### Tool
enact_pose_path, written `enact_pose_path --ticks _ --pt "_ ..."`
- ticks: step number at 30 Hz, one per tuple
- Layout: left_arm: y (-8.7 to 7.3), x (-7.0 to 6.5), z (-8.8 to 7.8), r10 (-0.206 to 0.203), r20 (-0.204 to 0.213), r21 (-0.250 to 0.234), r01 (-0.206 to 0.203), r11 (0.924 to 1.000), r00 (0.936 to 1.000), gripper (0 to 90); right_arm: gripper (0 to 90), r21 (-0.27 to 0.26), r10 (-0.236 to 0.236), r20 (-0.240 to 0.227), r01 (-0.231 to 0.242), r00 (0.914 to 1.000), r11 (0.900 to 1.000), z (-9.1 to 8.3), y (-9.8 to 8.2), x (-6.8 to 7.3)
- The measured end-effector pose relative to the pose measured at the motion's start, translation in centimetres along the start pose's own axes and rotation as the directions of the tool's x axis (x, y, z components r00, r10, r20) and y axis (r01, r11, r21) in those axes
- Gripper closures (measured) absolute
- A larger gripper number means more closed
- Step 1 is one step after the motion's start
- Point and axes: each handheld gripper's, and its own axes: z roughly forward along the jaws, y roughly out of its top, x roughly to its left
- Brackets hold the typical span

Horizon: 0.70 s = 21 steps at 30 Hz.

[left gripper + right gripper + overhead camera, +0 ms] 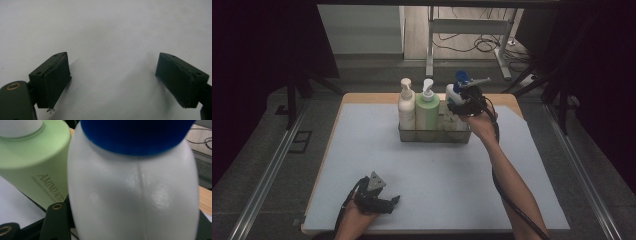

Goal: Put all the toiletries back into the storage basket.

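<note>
A white bottle with a blue cap [452, 93] [132, 190] stands at the right end of a clear basket [434, 135] at the back of the table. My right gripper [464, 104] [131, 226] is shut on its body just below the cap, a jaw on each side. Beside it in the basket are a green pump bottle [427, 107] [35, 162] and a white pump bottle [406, 105]. My left gripper [393, 201] [112, 67] rests on the white mat near the front left, open, with nothing between its pads [56, 80].
The white mat [437, 170] covers most of a wooden table [362, 97]. Metal rails [267, 170] run along both sides. Behind the table stand a desk frame [472, 25] and floor cables [484, 45]. The right gripper's cable [507, 195] trails along the forearm.
</note>
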Motion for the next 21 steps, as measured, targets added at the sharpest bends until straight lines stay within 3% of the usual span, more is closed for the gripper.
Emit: enact_pose_path --ticks 21 --pt "0.01 0.01 -0.01 0.003 0.0 0.001 -0.003 1.0 1.0 12.0 39.5 0.018 -0.005 -0.003 0.005 1.0 1.0 0.83 -0.91 0.27"
